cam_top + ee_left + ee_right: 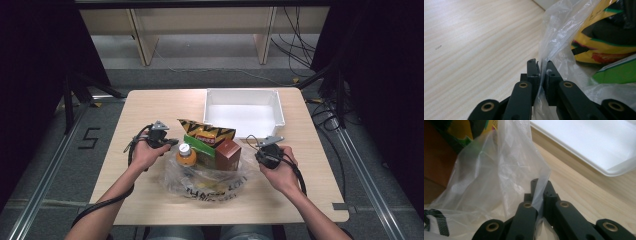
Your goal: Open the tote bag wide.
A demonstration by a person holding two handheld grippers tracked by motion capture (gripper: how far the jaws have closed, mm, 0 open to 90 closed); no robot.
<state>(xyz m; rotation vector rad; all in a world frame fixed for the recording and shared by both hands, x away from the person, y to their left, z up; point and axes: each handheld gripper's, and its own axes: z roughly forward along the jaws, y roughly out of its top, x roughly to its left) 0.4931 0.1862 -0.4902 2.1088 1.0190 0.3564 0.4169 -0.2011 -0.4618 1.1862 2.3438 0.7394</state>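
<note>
Left gripper [167,142] and right gripper [256,150], seen from the high view, each pinch one side of the clear bag [210,182], likely to keep its mouth spread around the groceries: a bottle [186,155], a yellow packet [207,131] and a brown box [229,154]. A white tray [244,111] waits behind.

In the left gripper view the jaws pinch film [554,40]; the packet's print [609,56] is unreadable.

In the right gripper view the jaws clamp film [506,170] beside the tray [589,142]. The bag's dark lettering [435,221] is illegible.
</note>
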